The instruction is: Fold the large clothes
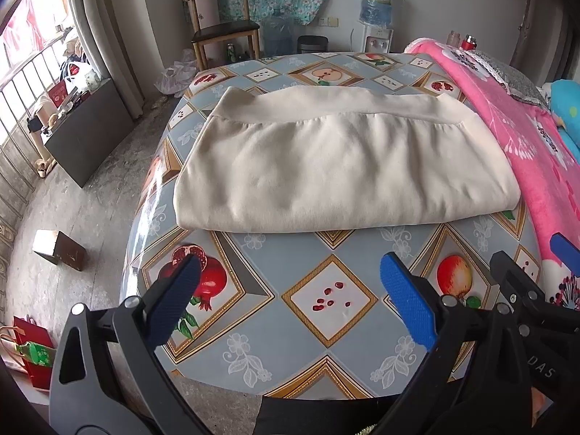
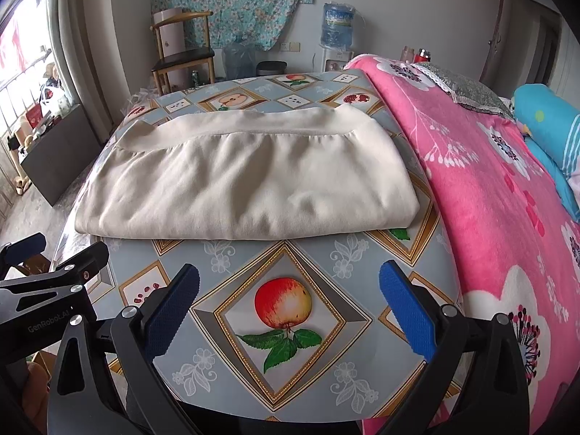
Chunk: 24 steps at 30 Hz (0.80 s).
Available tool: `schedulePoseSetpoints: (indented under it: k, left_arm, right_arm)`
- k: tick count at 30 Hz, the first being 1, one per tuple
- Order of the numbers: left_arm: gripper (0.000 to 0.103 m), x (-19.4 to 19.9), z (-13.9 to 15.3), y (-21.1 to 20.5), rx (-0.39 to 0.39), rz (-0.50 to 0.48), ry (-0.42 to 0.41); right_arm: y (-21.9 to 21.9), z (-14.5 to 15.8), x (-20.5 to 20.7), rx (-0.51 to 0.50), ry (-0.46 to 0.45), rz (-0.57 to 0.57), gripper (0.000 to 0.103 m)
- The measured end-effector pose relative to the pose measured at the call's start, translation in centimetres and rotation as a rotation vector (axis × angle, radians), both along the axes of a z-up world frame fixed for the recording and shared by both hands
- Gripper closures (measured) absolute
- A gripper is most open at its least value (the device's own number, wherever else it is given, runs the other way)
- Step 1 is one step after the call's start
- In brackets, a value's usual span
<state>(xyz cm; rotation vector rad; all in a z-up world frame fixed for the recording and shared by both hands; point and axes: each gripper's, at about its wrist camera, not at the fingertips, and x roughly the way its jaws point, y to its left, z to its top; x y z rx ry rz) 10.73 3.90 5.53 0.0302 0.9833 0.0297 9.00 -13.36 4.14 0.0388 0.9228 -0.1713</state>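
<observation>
A cream sweatshirt [image 1: 337, 159] [image 2: 246, 185] lies folded into a thick rectangle on the fruit-patterned tablecloth [image 1: 330, 301] [image 2: 232, 330], its ribbed hem along the far side. My left gripper [image 1: 290, 301] hovers open over the table's near edge, short of the garment, with nothing between its blue pads. My right gripper [image 2: 290, 304] is also open and empty, just to the right of the left one and equally short of the fold. The right gripper's fingers [image 1: 525, 275] show at the left wrist view's right edge, and the left gripper's fingers [image 2: 47, 264] at the right wrist view's left edge.
A pink floral blanket [image 1: 518, 127] [image 2: 482, 188] covers the table's right side, touching the garment's right edge. A wooden chair [image 1: 221, 25], water bottles and a dispenser [image 1: 377, 18] stand beyond the far edge. The floor drops off at left, with a small box [image 1: 59, 248].
</observation>
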Motion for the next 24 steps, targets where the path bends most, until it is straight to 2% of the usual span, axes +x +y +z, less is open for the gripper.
schedulePoseSetpoints:
  k: [24]
  left_arm:
    - [0.007, 0.01, -0.34, 0.2, -0.004, -0.001, 0.011]
  right_arm:
    - [-0.13, 0.04, 0.08, -0.006, 0.007, -0.004, 0.006]
